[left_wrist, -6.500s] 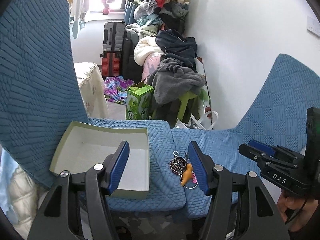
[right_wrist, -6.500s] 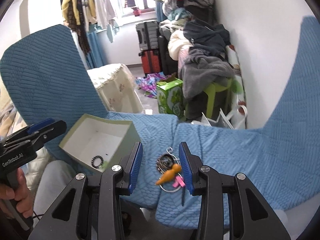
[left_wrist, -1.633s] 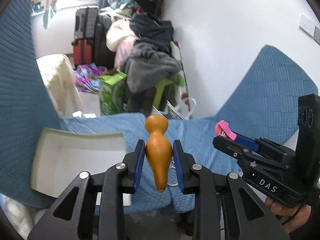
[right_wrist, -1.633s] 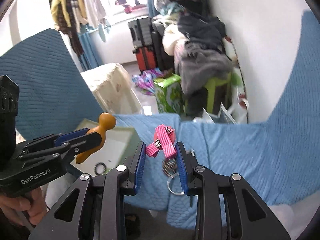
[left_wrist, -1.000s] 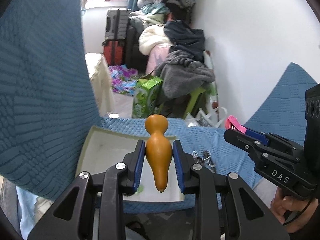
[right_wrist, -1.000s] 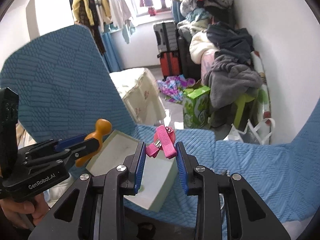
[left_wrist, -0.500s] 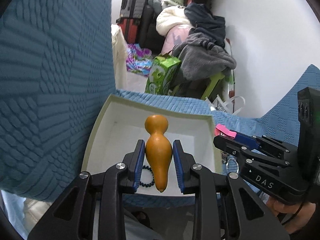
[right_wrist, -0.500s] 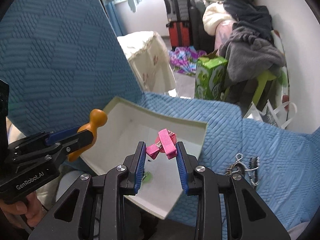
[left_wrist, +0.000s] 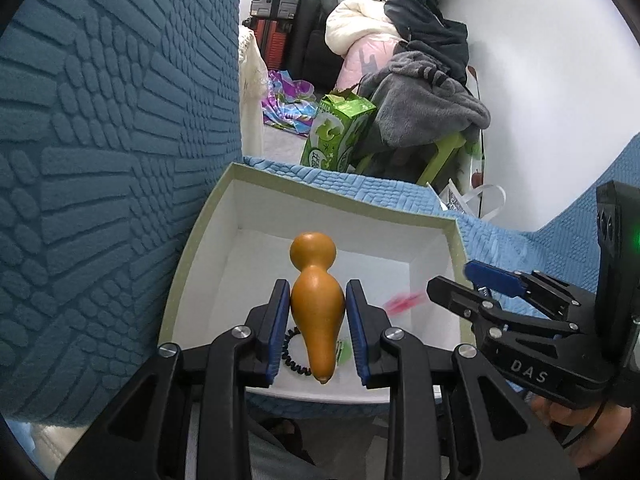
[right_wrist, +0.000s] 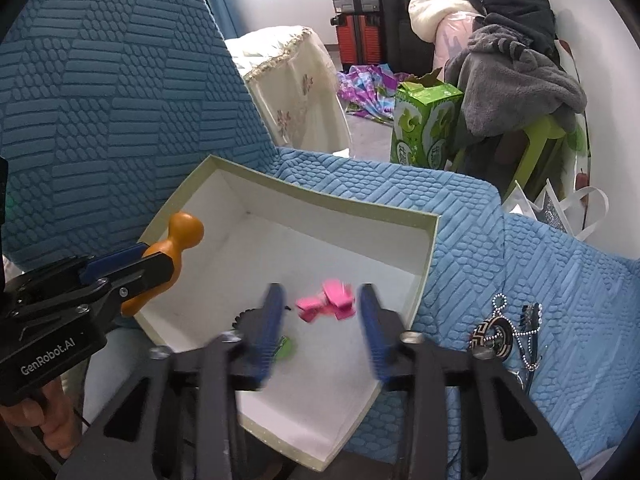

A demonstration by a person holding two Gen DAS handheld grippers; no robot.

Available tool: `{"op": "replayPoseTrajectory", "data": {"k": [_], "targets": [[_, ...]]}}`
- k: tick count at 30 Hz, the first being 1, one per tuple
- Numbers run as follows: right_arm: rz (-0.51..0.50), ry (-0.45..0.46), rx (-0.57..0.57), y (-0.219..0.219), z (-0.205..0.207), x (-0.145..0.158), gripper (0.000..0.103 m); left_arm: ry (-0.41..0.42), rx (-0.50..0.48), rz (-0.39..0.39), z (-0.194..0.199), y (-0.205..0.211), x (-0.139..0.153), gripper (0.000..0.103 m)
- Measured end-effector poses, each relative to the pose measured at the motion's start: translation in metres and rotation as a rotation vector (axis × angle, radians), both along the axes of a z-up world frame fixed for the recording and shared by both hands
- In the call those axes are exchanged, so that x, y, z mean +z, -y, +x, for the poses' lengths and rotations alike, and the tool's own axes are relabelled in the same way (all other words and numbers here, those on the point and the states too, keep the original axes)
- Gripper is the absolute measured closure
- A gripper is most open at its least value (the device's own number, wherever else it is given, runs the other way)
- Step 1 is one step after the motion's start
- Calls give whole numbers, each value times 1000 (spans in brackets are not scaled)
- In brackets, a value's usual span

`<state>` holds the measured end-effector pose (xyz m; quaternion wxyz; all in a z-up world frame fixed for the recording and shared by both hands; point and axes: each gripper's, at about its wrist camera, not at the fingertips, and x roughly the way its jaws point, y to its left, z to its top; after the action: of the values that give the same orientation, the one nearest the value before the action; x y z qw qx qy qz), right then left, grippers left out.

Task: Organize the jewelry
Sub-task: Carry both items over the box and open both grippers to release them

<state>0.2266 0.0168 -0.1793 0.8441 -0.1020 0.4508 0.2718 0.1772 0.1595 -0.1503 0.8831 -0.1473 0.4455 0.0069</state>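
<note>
A white open box (left_wrist: pixel 456 248) (right_wrist: pixel 430 256) with an olive rim sits on a blue quilted seat. My left gripper (left_wrist: pixel 318 332) is shut on an orange gourd charm (left_wrist: pixel 316 300), held over the box; the gourd charm also shows in the right wrist view (right_wrist: pixel 176 248). My right gripper (right_wrist: pixel 322 330) is open over the box. A pink hair clip (right_wrist: pixel 326 300) is loose between its jaws, blurred, and shows in the left wrist view (left_wrist: pixel 402 302). A black coil hair tie (left_wrist: pixel 292 354) and a green piece (right_wrist: pixel 285 347) lie in the box.
Loose keychains and a bead chain (right_wrist: pixel 506 330) lie on the blue seat right of the box. Tall blue seat backs (left_wrist: pixel 100 140) stand left. A green carton (right_wrist: pixel 424 128), clothes pile (right_wrist: pixel 516 64) and suitcases (right_wrist: pixel 356 4) stand beyond.
My right gripper has opened and let go of the pink hair clip, which drops into the box. My left gripper still holds the gourd charm, a little lower over the box.
</note>
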Motion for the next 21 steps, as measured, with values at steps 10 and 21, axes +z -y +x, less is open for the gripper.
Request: {"op": "replayPoseTrajectory", "data": {"k": [10, 21], "targets": [[54, 66, -23, 21, -6, 48, 21, 75, 29, 24, -18, 11, 47, 42], [166, 59, -33, 66, -26, 108, 0, 137, 8, 86, -32, 50, 89, 42]]}}
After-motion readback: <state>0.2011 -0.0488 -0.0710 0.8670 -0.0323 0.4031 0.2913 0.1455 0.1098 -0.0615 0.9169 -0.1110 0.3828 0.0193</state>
